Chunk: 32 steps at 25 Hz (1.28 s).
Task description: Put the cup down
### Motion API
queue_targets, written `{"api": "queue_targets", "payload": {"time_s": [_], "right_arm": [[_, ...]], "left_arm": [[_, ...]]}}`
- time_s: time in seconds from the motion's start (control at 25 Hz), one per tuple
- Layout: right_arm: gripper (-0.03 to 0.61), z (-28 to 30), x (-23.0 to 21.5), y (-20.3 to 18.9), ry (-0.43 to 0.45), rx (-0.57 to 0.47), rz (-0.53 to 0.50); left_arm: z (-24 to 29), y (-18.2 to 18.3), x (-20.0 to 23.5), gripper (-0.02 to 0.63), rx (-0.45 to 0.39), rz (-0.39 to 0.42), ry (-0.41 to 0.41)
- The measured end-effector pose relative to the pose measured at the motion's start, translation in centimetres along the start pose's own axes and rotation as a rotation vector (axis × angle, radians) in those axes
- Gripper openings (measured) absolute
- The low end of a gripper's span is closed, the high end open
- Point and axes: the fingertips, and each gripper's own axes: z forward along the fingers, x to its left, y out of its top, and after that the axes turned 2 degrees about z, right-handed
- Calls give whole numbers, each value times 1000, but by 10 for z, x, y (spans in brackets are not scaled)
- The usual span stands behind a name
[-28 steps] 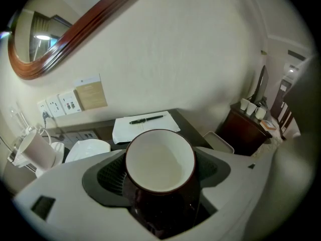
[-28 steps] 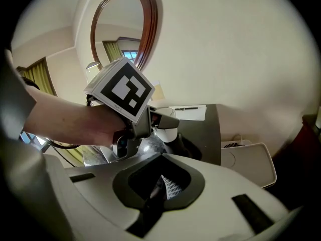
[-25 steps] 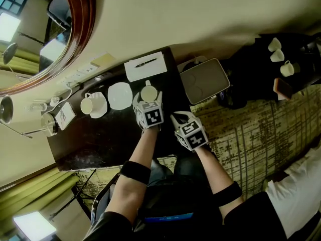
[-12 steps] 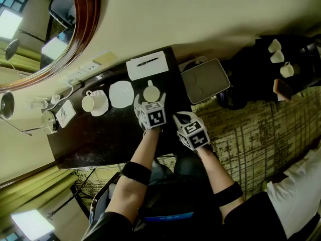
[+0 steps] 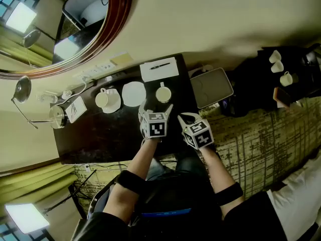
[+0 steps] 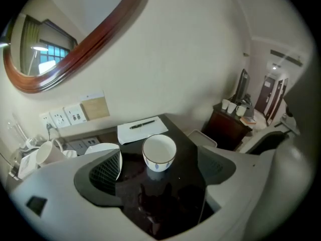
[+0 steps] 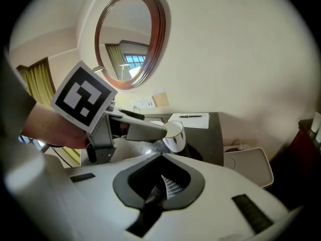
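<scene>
Head view: cup (image 5: 163, 93) upright on dark table (image 5: 100, 132) (just beside white saucer (image 5: 134, 94))

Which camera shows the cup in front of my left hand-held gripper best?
The left gripper view: the cup stands upright, centred, inside visible. The head view shows it small from above; the right gripper view, partly behind the left hand-held gripper.

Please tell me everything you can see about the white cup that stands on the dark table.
The cup is white, porcelain by its look, with a thin dark rim line and small blue marks on its side. It is empty and stands upright on the glossy dark table, which mirrors it. Only the table touches it; the left gripper, whose jaws have just been opening, is clear of it.
</scene>
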Motion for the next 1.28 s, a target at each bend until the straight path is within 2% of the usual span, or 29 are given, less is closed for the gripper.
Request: {"api": "queue_targets", "payload": {"time_s": [0.16, 0.44, 0.52, 0.6, 0.96, 1.08, 1.28], "right_arm": [[2, -1, 21, 13, -2, -11, -15], [2, 10, 57, 27, -12, -18, -32], [2, 13, 70, 32, -8, -15, -39], [2, 19, 80, 38, -7, -23, -50], [2, 39, 136, 75, 12, -29, -97], [2, 51, 153, 74, 26, -10, -111], [2, 68, 182, 76, 55, -6, -136]], "left_arm": [[-35, -3, 5, 476, -19, 35, -62], [-96, -20, 57, 275, -65, 74, -70], [-113, -25, 74, 209, -88, 62, -72], [-129, -31, 93, 204, -106, 46, -63], [-183, -63, 178, 3, -162, -56, 30], [-193, -81, 207, 3, -173, -68, 90], [-214, -96, 229, 2, -169, -90, 107]]}}
